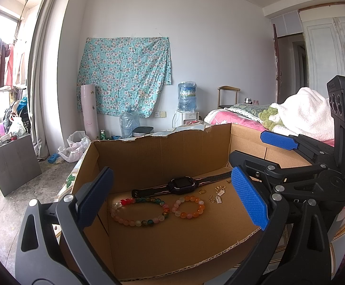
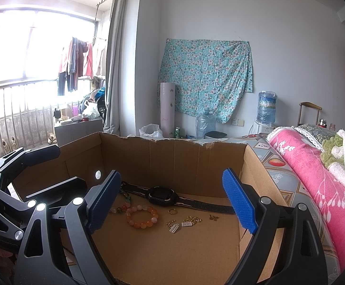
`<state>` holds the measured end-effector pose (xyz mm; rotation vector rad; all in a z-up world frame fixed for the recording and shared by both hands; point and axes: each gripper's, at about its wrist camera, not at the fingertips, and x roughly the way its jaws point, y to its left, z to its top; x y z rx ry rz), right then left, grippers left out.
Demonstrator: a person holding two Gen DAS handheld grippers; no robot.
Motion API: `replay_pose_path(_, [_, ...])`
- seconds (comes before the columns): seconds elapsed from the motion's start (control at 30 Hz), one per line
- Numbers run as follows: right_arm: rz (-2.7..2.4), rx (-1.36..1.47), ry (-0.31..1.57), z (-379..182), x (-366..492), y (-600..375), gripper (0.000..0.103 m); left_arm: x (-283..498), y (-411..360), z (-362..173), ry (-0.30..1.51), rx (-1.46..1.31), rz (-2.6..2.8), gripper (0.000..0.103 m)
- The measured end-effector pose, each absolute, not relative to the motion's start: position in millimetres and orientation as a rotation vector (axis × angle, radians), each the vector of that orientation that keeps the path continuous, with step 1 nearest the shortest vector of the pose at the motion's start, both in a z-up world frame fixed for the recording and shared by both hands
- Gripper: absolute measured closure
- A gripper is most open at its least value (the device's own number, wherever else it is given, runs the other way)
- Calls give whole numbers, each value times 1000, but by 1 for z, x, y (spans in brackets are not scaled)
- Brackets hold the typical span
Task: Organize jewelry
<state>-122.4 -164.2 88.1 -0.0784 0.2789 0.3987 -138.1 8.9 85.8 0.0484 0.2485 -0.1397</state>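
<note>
Bracelets (image 1: 158, 210) before watch (image 1: 179, 185) in box (image 1: 163, 156)

Black linkage frames with silver rivets, blue textured fingers (image 1: 249, 197), green indicator light.

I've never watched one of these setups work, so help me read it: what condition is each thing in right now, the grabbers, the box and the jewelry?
Left gripper: open, empty.
Right gripper: open, empty.
Cardboard box: open-topped, back edge torn.
Watch: lying flat, strap stretched out.
Multicolored bead bracelet: lying flat, closed loop.
Orange bead bracelet: lying flat beside it.
Gold ring: loose on box floor.
Gold charms: scattered, unsorted.
</note>
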Motion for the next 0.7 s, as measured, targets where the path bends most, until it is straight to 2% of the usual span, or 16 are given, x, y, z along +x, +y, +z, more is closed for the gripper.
replay_pose_path(0.7, [399,-78,280,89,-122,-164,18,-138,9,86,249,48,-140,8])
